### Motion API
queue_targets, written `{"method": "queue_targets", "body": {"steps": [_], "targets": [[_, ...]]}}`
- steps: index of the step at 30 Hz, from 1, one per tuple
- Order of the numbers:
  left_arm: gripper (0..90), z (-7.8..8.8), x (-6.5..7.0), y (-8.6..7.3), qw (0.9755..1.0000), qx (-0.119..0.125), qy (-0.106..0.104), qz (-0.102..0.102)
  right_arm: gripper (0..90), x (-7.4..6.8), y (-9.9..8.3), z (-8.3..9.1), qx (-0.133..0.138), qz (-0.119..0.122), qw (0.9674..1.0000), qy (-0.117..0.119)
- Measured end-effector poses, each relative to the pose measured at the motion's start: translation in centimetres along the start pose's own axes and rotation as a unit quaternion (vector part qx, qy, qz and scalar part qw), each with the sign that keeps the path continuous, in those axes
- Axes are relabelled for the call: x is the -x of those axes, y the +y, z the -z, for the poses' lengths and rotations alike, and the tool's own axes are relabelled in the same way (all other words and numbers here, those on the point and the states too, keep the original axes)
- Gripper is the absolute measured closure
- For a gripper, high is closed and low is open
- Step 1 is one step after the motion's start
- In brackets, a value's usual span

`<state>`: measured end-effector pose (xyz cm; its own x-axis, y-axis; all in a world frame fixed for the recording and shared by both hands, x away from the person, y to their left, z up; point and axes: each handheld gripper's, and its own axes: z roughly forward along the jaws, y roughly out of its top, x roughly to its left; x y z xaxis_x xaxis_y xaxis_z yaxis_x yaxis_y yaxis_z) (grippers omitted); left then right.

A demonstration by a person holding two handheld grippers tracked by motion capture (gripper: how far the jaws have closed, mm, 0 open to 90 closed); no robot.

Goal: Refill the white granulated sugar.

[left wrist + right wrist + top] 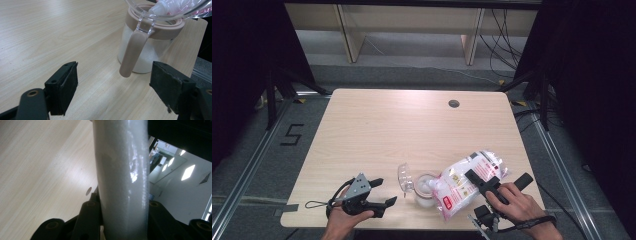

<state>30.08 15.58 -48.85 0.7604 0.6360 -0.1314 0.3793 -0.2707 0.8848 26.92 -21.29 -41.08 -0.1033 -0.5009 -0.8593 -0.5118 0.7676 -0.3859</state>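
High view: right tool [482, 182] is clamped on a white bag [464, 182] with red print, tipped down-left so its lower end hangs over the open jar [426, 190] near the tabletop's [402, 125] front edge. Jar's clear lid [404, 177] is flipped up on its left side. Left tool [379, 192] sits just left of the jar, jaws spread, gripping nothing.

Left gripper view: jar [147, 50] already has white grains inside, roughly half full by my guess; tan collar and a tan handle [131, 53] hanging down its side; bag's spout [161, 6] pokes in at the mouth. So lid open and bag positioned look done, pouring seems underway; left to do is likely finishing the pour, setting the bag down, closing the lid.

Right gripper view: bag [122, 177] pinched between the jaws and blocking the middle, so the jar mouth is hidden there. Can't see any grains falling. Bag's fill level unclear. Print unreadable.
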Motion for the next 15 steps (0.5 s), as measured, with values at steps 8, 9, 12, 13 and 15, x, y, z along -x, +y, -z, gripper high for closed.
{"method": "queue_targets", "body": {"steps": [8, 9, 12, 13, 15], "targets": [[21.7, 0.05, 0.03, 0.02, 1.0, -0.002, 0.003, 0.0, 75.3, 0.02, -0.07, 0.01, 0.001, 0.003, 1.0, -0.002], [21.7, 0.06, 0.02, 0.02, 1.0, -0.002, 0.003, 0.0, 75.3, 0.04, -0.04, 0.03, 0.0, 0.005, 1.0, -0.001], [21.7, 0.06, 0.03, 0.02, 1.0, -0.002, 0.003, -0.001, 75.3, 0.12, 0.02, 0.08, -0.001, 0.01, 0.9999, -0.003], [21.7, 0.06, 0.04, 0.02, 1.0, -0.002, 0.003, 0.0, 75.3, 0.16, 0.01, 0.08, 0.0, 0.011, 0.9999, -0.005], [21.7, 0.05, 0.03, 0.02, 1.0, -0.001, 0.003, 0.0, 75.3, 0.2, 0.01, 0.12, 0.001, 0.01, 0.9999, -0.006]]}}
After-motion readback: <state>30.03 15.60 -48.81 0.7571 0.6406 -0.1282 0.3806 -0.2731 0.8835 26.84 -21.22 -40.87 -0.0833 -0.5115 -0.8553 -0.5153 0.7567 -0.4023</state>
